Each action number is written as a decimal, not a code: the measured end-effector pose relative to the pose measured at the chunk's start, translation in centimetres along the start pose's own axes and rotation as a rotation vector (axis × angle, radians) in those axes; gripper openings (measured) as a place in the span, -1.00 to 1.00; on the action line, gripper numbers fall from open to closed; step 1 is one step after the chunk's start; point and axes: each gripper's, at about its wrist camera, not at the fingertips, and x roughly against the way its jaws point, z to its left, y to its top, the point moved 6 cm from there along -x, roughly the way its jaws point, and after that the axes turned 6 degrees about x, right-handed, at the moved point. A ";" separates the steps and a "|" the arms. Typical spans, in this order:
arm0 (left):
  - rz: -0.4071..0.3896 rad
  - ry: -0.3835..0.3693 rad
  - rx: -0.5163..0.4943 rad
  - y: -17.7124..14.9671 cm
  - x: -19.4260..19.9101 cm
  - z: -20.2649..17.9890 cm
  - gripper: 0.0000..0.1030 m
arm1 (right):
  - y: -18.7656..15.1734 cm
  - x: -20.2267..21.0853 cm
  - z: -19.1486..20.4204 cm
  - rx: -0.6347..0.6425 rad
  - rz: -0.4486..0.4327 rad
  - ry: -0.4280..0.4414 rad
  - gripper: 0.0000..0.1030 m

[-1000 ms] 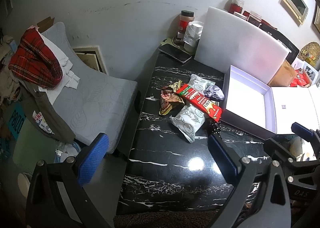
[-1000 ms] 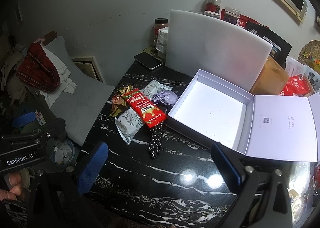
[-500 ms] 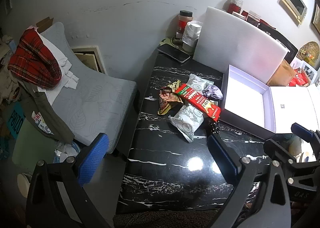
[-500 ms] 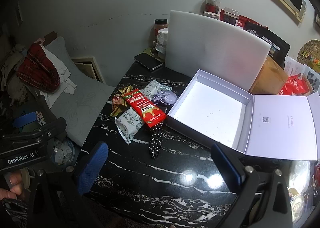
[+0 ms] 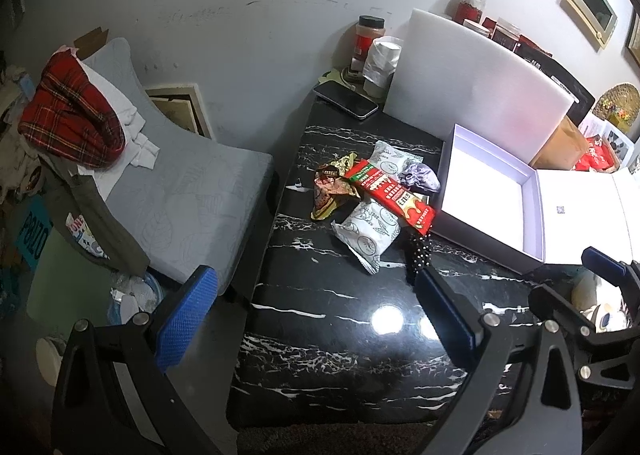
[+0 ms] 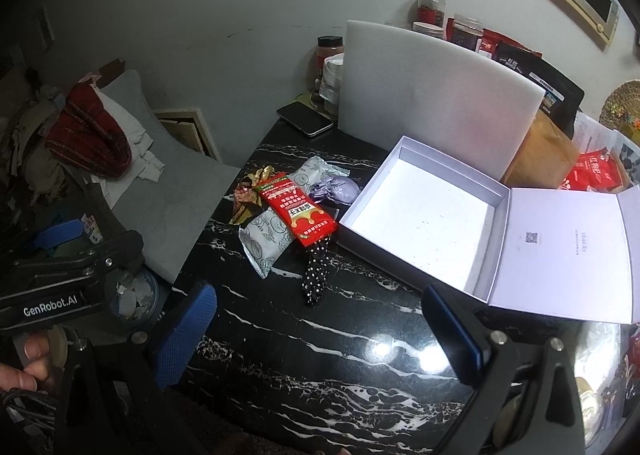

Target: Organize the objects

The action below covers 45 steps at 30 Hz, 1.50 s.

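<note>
Both grippers, left gripper (image 5: 316,309) and right gripper (image 6: 320,325), spread wide, empty-handed above table (image 6: 320,355). Snack pile (image 6: 288,215) untouched beside empty white box (image 6: 420,223); all sorting ahead.

A heap of crinkly snack packets (image 5: 372,199) (a long red one (image 6: 296,213) on top) lies on the black marble tabletop (image 6: 340,351) just beside an open, empty white cardboard box (image 6: 424,215).

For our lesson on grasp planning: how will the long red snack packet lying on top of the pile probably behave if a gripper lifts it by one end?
The red snack packet looks like thin glossy film, so it may be slippery and probably light. It is long and flat, so it would likely sag. It overlaps the white patterned packet, which might shift.
</note>
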 end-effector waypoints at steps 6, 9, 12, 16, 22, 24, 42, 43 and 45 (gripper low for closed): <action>0.001 0.004 0.030 -0.3 0.6 -0.6 0.93 | -0.4 0.1 -0.6 0.018 0.011 0.023 0.99; 0.010 -0.001 0.046 -0.7 0.4 -1.0 0.93 | -0.7 -0.1 -1.1 0.023 0.018 0.039 0.99; 0.003 -0.002 0.057 -1.0 0.3 -1.3 0.93 | -1.1 -0.6 -1.5 0.023 0.025 0.056 0.99; 0.017 -0.019 0.052 -1.2 -1.1 -1.4 0.93 | -1.7 -2.2 -1.7 0.026 0.049 0.081 0.99; 0.044 -0.069 0.002 -0.2 -5.4 -1.9 0.93 | -1.9 -5.5 -1.3 0.043 0.067 0.067 0.87; 0.046 -0.079 -0.030 0.4 -7.2 -2.1 0.93 | -1.7 -6.8 -1.2 0.045 0.063 0.056 0.79; 0.036 -0.241 -0.239 1.8 -17.6 -5.0 0.93 | -2.5 -15.6 -0.8 0.021 0.099 0.037 0.57; 0.034 -0.249 -0.252 1.7 -17.9 -5.2 0.93 | -2.6 -16.1 -0.8 0.022 0.101 0.038 0.57; 0.039 -0.261 -0.273 1.5 -18.8 -5.6 0.93 | -2.7 -16.9 -0.6 0.023 0.109 0.040 0.50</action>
